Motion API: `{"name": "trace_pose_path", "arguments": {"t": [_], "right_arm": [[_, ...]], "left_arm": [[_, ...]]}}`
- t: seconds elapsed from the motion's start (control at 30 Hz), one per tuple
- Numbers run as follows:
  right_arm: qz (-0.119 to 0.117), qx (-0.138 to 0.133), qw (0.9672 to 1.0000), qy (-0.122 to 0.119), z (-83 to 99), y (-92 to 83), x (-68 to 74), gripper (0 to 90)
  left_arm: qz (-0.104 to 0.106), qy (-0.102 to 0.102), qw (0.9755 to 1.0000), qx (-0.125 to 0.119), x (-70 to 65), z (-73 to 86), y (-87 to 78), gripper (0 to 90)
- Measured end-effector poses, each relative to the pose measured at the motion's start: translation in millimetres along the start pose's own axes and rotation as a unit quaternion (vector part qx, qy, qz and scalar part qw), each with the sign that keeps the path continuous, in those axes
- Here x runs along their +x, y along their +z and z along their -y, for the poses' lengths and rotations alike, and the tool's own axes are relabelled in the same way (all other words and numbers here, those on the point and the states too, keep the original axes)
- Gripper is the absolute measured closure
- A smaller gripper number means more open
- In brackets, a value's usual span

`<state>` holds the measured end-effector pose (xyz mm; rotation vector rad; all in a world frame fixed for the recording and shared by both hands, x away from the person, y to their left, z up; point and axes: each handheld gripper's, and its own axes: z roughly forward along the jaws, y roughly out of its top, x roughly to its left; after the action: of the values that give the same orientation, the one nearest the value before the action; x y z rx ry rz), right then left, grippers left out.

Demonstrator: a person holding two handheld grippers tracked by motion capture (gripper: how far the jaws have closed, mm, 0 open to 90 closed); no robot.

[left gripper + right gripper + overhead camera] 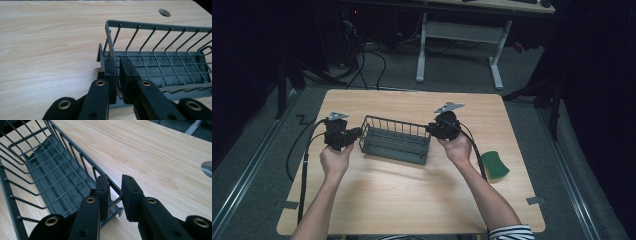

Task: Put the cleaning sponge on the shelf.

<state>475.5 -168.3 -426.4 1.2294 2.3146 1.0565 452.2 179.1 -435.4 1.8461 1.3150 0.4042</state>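
Mid-table, left gripper [353,134] and right gripper [430,129] each clamp an end wall of the rack [396,140], jaws closed on wire, so it lifts level.

Wide bare room across the near half of the bench [412,200], from the left edge to the right. Blocked mid-bench by the dark wire basket [395,139], a claw clamped on each short end wall (left claw [354,134], right claw [432,129]). Near the right edge, one green sponge [494,165]. Open strip along the far edge.
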Motion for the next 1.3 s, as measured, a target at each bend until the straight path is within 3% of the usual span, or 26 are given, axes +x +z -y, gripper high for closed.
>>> {"name": "trace_pose_path", "arguments": {"t": [0.63,0.87,1.03,1.3], "right_arm": [[0.023,0.007,0.9997,0.004,41.1,-38.6,-25.3,77.2],[0.035,0.003,0.9993,0.014,56.7,-53.7,-37.6,76.9],[0.041,-0.006,0.9990,0.018,61.5,-65.6,-42.8,76.8],[0.047,-0.003,0.9985,0.027,68.6,-68.6,-47.7,76.6]], "left_arm": [[0.034,0.034,0.9988,0.010,-52.2,6.3,18.1,84.8],[0.057,0.028,0.9979,0.011,-69.4,7.0,26.5,84.5],[0.070,0.026,0.9972,0.006,-76.7,5.5,27.9,84.4],[0.073,0.033,0.9967,0.010,-83.5,7.8,33.6,84.2]]}}
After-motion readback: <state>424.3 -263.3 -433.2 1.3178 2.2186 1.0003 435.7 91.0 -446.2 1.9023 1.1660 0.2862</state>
